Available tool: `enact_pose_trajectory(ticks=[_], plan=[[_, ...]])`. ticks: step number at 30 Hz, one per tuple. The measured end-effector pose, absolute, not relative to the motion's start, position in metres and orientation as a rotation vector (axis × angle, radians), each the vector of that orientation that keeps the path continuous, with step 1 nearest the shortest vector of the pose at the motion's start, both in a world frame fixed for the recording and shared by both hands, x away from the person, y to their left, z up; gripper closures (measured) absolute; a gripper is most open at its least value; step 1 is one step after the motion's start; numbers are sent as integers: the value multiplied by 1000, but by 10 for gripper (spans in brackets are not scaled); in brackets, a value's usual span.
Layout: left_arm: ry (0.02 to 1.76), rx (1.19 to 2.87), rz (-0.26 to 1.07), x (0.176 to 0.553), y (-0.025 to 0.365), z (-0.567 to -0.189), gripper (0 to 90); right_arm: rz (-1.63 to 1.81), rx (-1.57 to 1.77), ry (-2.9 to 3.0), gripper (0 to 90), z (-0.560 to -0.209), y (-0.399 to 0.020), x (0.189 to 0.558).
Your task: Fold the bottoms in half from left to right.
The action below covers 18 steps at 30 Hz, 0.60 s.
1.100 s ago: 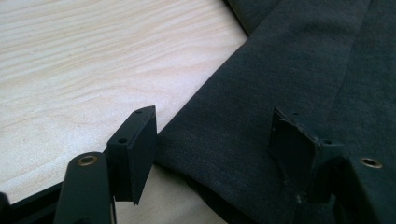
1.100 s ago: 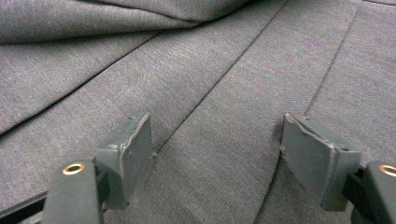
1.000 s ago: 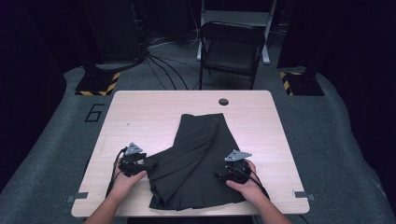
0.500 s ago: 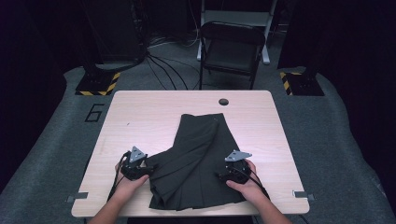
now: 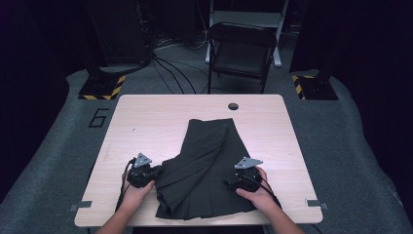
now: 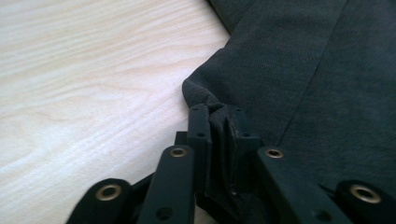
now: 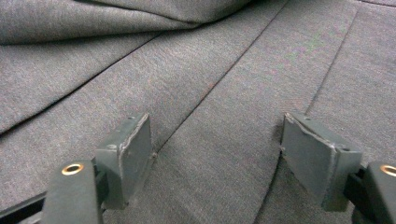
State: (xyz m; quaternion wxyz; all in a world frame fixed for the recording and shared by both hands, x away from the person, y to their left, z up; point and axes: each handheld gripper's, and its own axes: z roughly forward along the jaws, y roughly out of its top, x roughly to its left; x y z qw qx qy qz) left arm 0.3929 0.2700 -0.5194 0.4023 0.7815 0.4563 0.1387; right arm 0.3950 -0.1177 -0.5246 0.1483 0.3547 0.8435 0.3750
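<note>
a: looking past the left gripper (image 6: 218, 135), its jaws are pinched tight on a bunched corner of the dark pleated skirt (image 5: 207, 168); the fabric between them is hidden.

b: and the right gripper (image 7: 217, 154)?

a: jaws spread wide over the cloth, holding nothing. the skirt lies at the near middle of the light wooden table (image 5: 146, 122), hem at the near edge.

b: the room?

a: dim; a folding chair (image 5: 241, 51) beyond, grey carpet (image 5: 341, 146), cables (image 5: 168, 66).
</note>
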Motion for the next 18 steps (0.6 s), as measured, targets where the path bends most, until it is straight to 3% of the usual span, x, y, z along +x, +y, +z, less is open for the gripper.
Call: enact_pose_trajectory(ticks=[8,18], plan=[[1083,1913,254,386,263,-490,854,1059,1042,2440,272,-522,-118,396],[892,1908,236,364,221,-436,854,1065,1118,2427,323,-515,-123,399]])
